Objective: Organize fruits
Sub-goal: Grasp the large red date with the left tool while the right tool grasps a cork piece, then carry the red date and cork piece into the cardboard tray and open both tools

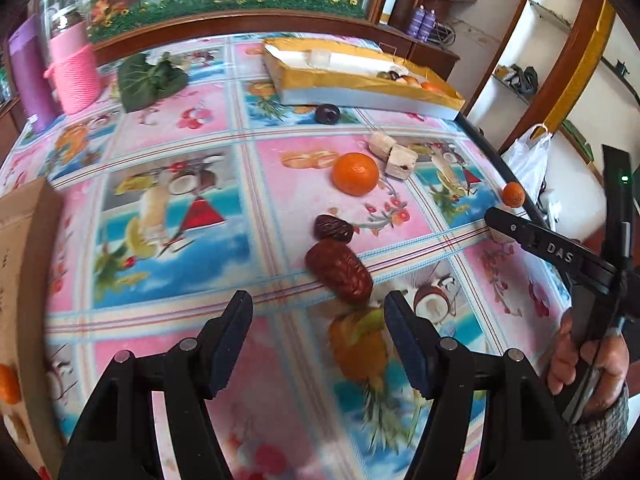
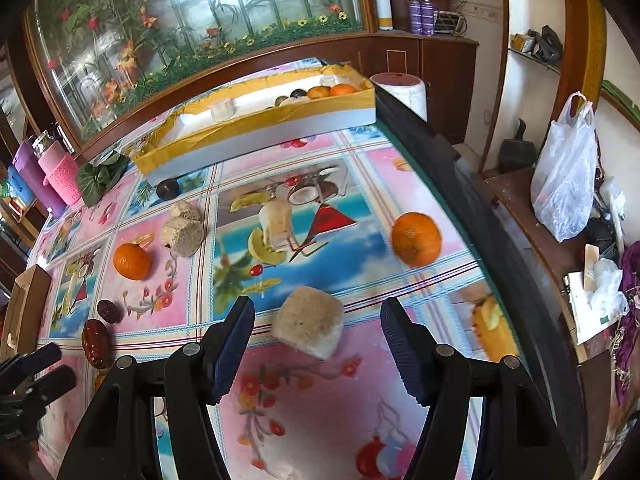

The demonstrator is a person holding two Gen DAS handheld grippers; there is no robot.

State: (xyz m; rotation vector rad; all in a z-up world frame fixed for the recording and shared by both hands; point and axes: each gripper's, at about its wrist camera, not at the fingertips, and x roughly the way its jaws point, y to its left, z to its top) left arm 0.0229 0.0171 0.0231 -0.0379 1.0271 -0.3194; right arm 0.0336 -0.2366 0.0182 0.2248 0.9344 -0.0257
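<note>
The gold-rimmed box [image 2: 256,130] at the table's far edge is taken as the landmark – several fruits [image 2: 320,91] are seen gathered at one end inside it. A dark plum [image 1: 327,114] lies just in front of the box. Nearer the camera, an orange [image 1: 355,173] is found beside pale chunks [image 1: 396,156], with two dates [image 1: 338,270] closer still. The left gripper [image 1: 318,310] is held wide above the table, nothing gripped. The right gripper [image 2: 316,318] is likewise spread wide, empty, with a pale chunk [image 2: 307,322] seen between its fingers on the cloth.
</note>
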